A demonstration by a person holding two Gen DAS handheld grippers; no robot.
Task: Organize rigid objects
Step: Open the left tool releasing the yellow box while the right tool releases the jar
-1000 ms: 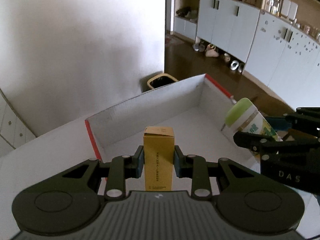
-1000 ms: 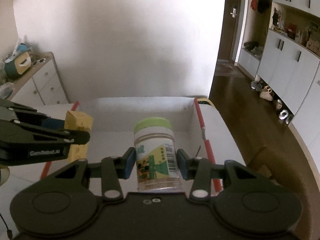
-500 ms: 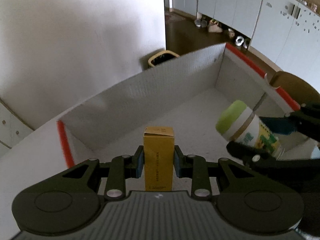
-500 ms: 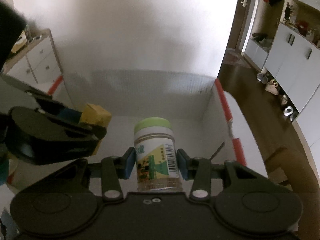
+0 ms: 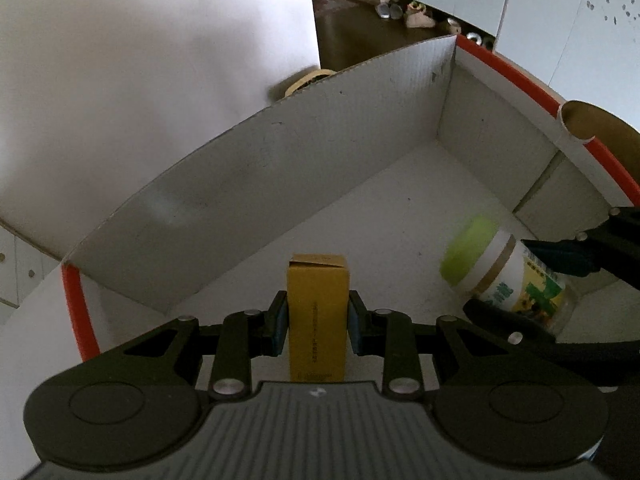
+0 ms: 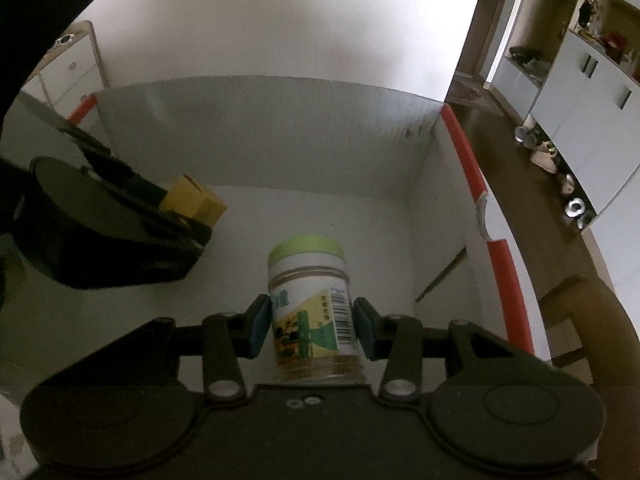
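Observation:
My left gripper (image 5: 317, 322) is shut on a small yellow carton (image 5: 317, 312) and holds it inside a white cardboard box with red-edged rims (image 5: 224, 184). My right gripper (image 6: 311, 325) is shut on a clear jar with a green lid (image 6: 310, 304), held over the box floor on the right side. The jar also shows in the left wrist view (image 5: 502, 276), tilted. The yellow carton shows in the right wrist view (image 6: 196, 200) at the left, in the left gripper.
The box's walls (image 6: 260, 128) rise on the far, left and right sides. A white wall stands behind. A white drawer unit (image 6: 72, 76) is at the far left. White cabinets (image 6: 592, 92) and a dark wood floor lie to the right.
Both grippers have moved forward and down into the box, each still holding its object. The box walls now fill more of both views.

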